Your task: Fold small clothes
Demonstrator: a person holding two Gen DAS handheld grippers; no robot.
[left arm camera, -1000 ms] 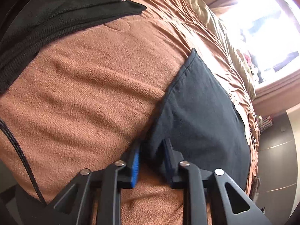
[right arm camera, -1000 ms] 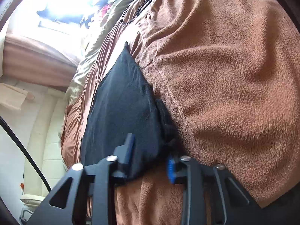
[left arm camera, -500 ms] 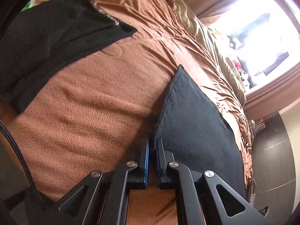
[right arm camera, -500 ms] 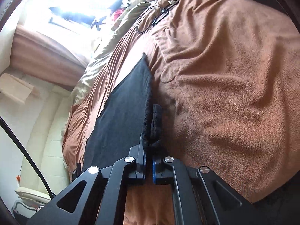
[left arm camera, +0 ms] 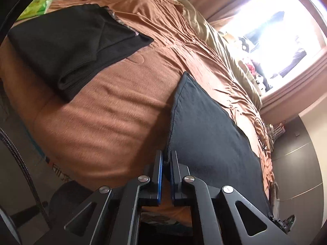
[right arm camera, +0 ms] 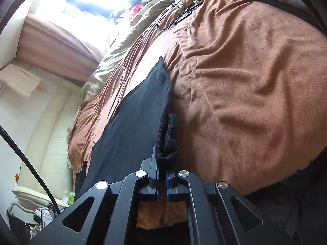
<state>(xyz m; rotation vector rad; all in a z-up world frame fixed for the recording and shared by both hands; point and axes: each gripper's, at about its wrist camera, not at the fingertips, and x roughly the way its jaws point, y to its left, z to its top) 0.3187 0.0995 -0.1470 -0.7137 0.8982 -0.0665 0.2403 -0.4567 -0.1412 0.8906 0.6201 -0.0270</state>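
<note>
In the left wrist view, a folded black knit garment point(left arm camera: 67, 47) lies at about 10 o'clock on the brown blanket point(left arm camera: 106, 118) that covers the bed. Beside it, at the far edge near 11 o'clock, there is a green package point(left arm camera: 37, 8). The left tool point(left arm camera: 166, 164) is at 6 o'clock, and its blue pads point(left arm camera: 160, 175) stand close together with only a narrow gap. They pinch the near corner of the dark cloth point(left arm camera: 206, 134). This cloth spreads away from the tool towards 1 o'clock, and its left hem is raised a little above the blanket. A bright window point(left arm camera: 271, 20) is at 2 o'clock, and a beige sheet point(left arm camera: 222, 47) lies along the bed under it.

In the right wrist view, the dark cloth point(right arm camera: 134, 126) runs from 7 o'clock up to a pointed corner near 12 o'clock, to the left of the middle. The right tool point(right arm camera: 162, 169) is at 6 o'clock. Its jaws are nearly together and they grip a bunched, thick edge of the dark cloth just in front of the pads. The brown blanket point(right arm camera: 255, 94) fills the right side. A thin black cable point(right arm camera: 169, 18) lies on it near 12 o'clock.
</note>
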